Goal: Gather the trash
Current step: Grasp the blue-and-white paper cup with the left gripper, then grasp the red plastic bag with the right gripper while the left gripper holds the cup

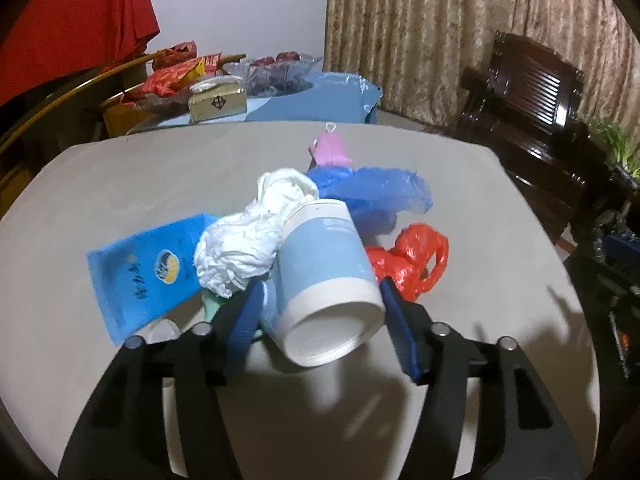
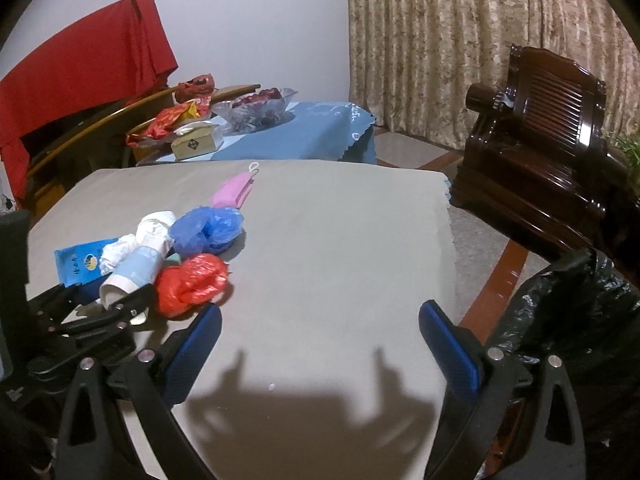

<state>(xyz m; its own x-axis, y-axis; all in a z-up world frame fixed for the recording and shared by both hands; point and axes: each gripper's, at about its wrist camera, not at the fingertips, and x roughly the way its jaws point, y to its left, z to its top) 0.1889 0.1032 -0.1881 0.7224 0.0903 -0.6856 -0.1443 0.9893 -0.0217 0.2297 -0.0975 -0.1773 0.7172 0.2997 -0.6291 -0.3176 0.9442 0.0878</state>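
Note:
A pile of trash lies on the grey table (image 2: 340,240). My left gripper (image 1: 320,296) is shut on a white and light-blue paper cup (image 1: 324,264), whose open mouth faces the camera; the cup also shows in the right wrist view (image 2: 132,272). Around it lie a crumpled white tissue (image 1: 236,248), a blue packet (image 1: 140,276), a blue plastic bag (image 1: 376,192), a red plastic bag (image 1: 408,260) and a pink mask (image 1: 332,148). My right gripper (image 2: 320,320) is open and empty above the bare table, right of the pile.
A black trash bag (image 2: 568,308) stands at the table's right side. A dark wooden armchair (image 2: 544,152) is behind it. A blue-clothed table (image 2: 312,132) beyond holds a tissue box (image 2: 196,144), snack bags and a glass bowl.

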